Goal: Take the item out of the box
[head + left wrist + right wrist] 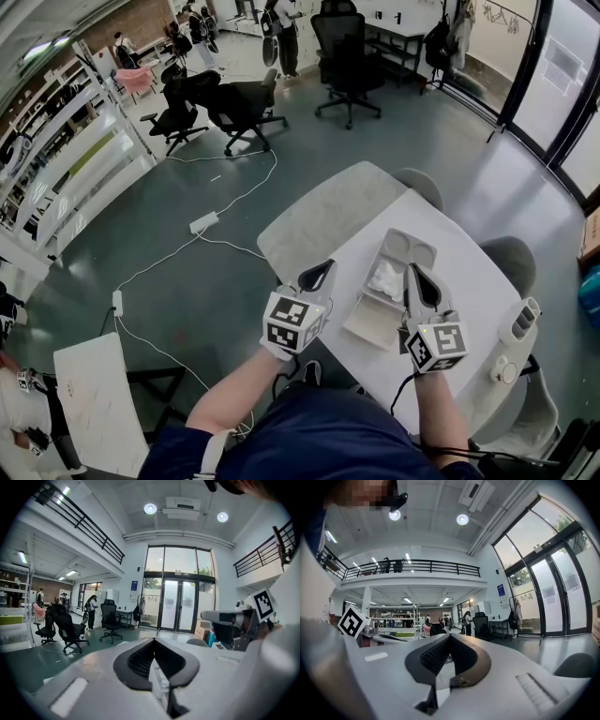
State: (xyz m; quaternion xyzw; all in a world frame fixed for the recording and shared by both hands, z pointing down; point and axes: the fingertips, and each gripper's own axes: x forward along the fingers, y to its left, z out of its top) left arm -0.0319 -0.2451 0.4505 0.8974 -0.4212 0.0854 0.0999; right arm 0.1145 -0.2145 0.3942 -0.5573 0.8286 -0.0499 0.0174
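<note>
Worktop: white flat worktop point(478, 309); open pale cardboard box point(412, 248) on it
Room: shiny grey floor point(187, 272); black office chairs point(239, 108)
Jaws: left hand-held gripper point(323, 266) and right hand-held gripper point(411, 268) both closed together, empty

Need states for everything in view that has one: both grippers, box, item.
left gripper: shut, holds nothing
right gripper: shut, holds nothing
box: open
white item: inside the box, not yet taken out

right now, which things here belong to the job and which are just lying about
Job: box, white item in it, left gripper, right gripper.
Lying about: white device on the table's right side, power strip on the floor, office chair.
</note>
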